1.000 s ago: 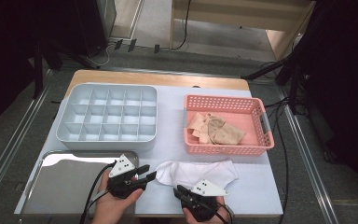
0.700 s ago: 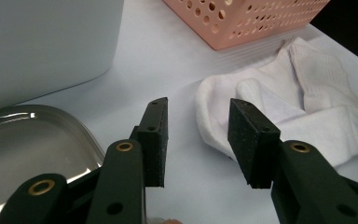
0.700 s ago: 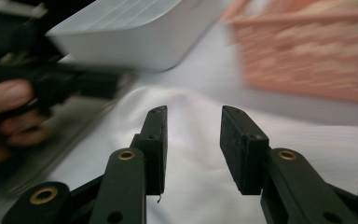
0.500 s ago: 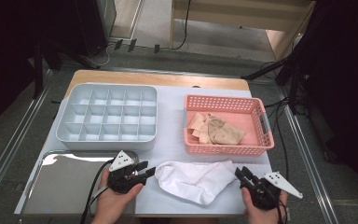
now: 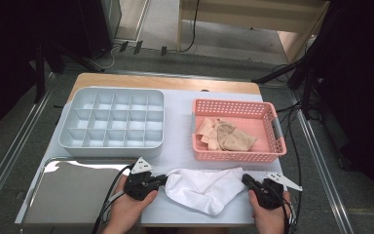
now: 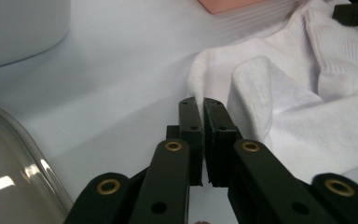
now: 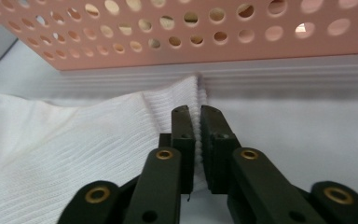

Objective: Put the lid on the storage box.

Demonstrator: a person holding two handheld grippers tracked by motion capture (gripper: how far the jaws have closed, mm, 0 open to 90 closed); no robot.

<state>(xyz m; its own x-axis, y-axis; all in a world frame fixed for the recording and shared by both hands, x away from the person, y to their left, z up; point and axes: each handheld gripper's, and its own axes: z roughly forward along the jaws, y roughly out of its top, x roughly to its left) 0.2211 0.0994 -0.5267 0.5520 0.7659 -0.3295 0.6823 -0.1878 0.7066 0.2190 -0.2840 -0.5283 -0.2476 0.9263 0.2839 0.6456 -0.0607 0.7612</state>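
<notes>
Tabletop: the tabletop (image 5: 180,117) is covered with a pale sheet, and a strip of bare wood shows along its far edge.
White cloth: a white ribbed cloth (image 5: 202,189) lies spread out near the front edge of the tabletop, a little right of the middle, just in front of the pink basket.
Left tool: the left tool (image 5: 161,180) is at the left end of the cloth. Its jaws have just been closing and are now pressed together on a fold of the cloth edge (image 6: 196,100).
Right tool: the right tool (image 5: 246,179) is at the right end of the cloth. Its jaws have just been closing too, and now pinch the ribbed hem (image 7: 196,100).
Hands: a hand holds each tool, coming in over the front edge of the tabletop.
Pink basket: a pink basket with holes (image 5: 275,127) stands on the right side of the tabletop. Tan cloths (image 5: 226,136) lie bunched inside it.
Grey box: a grey tray with many small compartments (image 5: 112,122) stands on the left side, toward the far edge.
Shiny tray: a flat metal tray (image 5: 70,192) lies at the front left corner, just beside the left hand.
Room: the floor around is grey. Dark stands and black cables are on both sides, and pale wooden furniture (image 5: 253,14) stands beyond the far edge.
</notes>
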